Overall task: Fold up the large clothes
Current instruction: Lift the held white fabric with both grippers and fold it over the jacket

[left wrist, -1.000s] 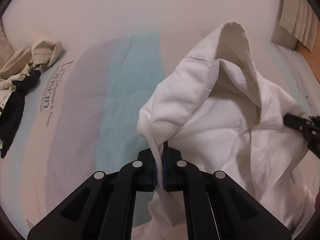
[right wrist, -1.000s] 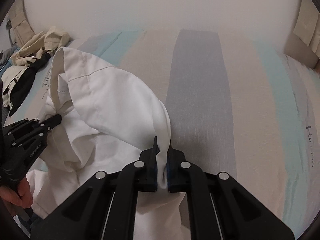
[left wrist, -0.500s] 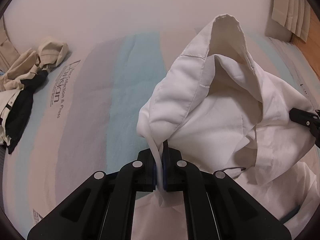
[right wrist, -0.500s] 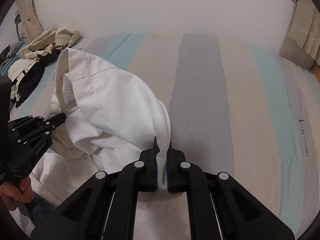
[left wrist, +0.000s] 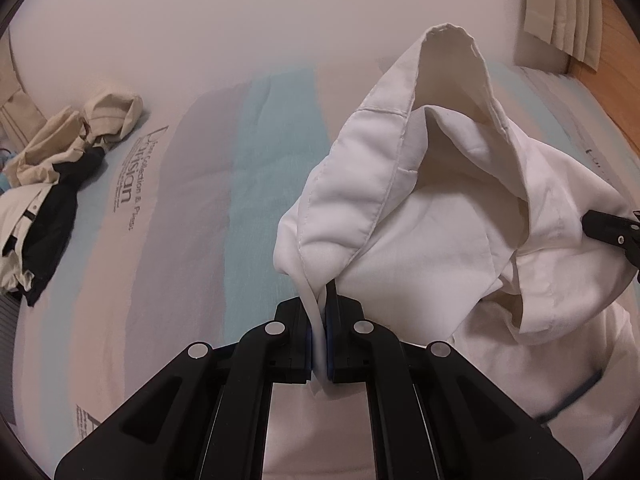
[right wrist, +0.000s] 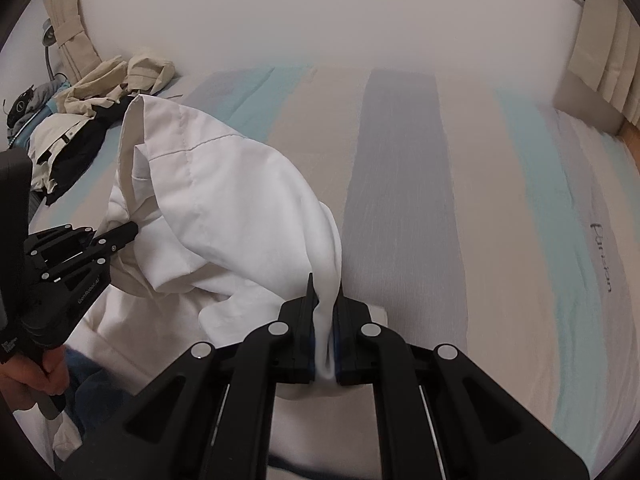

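Left gripper (left wrist: 319,336) jaws clamped on white shirt (left wrist: 440,216) edge; right gripper (right wrist: 326,340) jaws pinching another edge; shirt bunched above striped mattress (right wrist: 404,184); clothes pile (left wrist: 44,184) beyond.

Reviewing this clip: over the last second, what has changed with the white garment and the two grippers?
Both grippers have carried the white garment a little up and along the striped bedspread; the heap of beige and dark clothes now sits nearer mid-frame. Unchanged: left gripper and right gripper stay clamped on the fabric, nothing released.
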